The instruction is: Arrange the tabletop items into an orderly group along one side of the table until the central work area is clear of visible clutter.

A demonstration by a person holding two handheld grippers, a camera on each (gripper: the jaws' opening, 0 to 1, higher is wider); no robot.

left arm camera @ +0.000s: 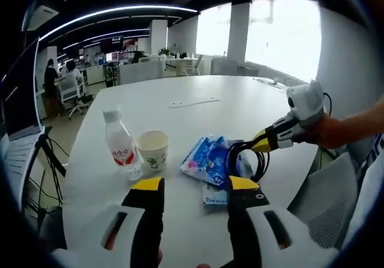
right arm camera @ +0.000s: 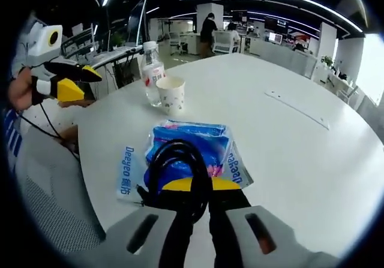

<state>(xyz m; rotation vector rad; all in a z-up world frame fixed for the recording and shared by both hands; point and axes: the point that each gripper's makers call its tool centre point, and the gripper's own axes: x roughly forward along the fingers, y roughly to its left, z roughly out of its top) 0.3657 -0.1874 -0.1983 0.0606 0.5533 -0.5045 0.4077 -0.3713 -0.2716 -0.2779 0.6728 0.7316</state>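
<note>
White table (left arm camera: 252,109), paper cup (left arm camera: 152,150) (contents unseen), bottle (left arm camera: 120,144)

Water bottle (left arm camera: 121,146), red label, upright, touching paper cup (left arm camera: 152,151) beside it. Blue wet-wipe packs (left arm camera: 210,160) lie flat near cup, w/ coiled black cable (right arm camera: 177,171) on top.

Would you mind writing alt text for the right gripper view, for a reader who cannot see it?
The right gripper holds a coiled black cable in its closed jaws, above blue tissue packets on a white table. Beyond stand a paper cup and a water bottle; the left gripper enters from the left.
</note>
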